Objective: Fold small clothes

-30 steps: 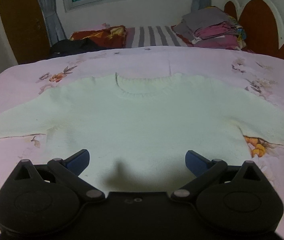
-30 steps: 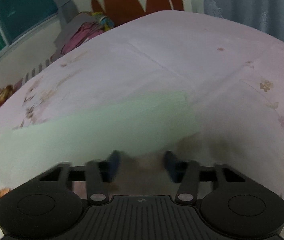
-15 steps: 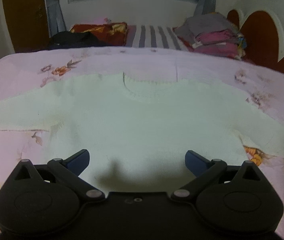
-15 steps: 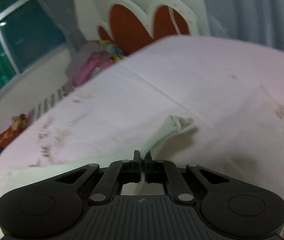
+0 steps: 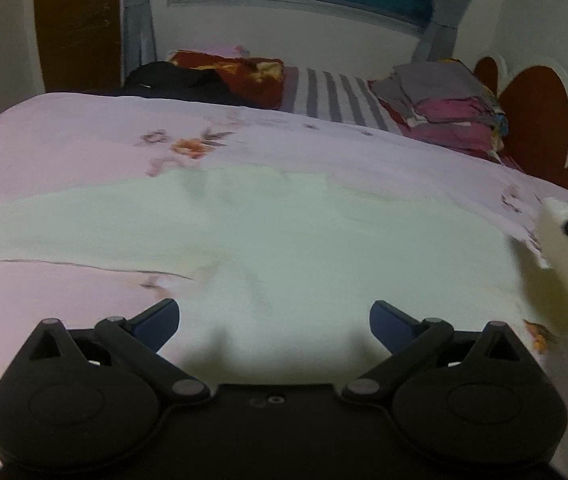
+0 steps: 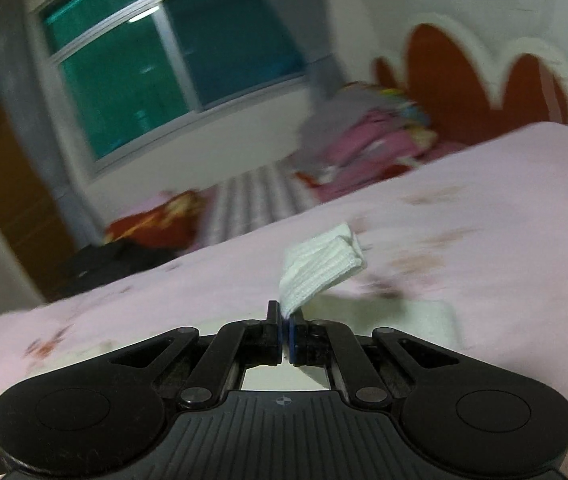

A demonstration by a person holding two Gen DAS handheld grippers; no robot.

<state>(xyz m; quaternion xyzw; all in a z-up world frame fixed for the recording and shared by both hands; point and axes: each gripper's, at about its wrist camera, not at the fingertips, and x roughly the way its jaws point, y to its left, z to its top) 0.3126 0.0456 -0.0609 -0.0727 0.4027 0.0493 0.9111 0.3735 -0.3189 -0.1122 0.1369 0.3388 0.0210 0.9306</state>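
White knit sweater [image 5: 284,248] lies flat on the pink floral bedspread [image 5: 64,152], its right sleeve cuff [image 6: 319,268] lifted clear of the bed and clamped between the closed jaws of the right gripper [image 6: 285,332]. Left gripper [image 5: 274,320] hovers over the hem, jaws wide apart, holding nothing. Beyond the bed: folded clothes stack [image 5: 443,108], striped pillow [image 5: 331,96], dark garment [image 5: 176,78], probably a jacket given blur; no legible writing seen.
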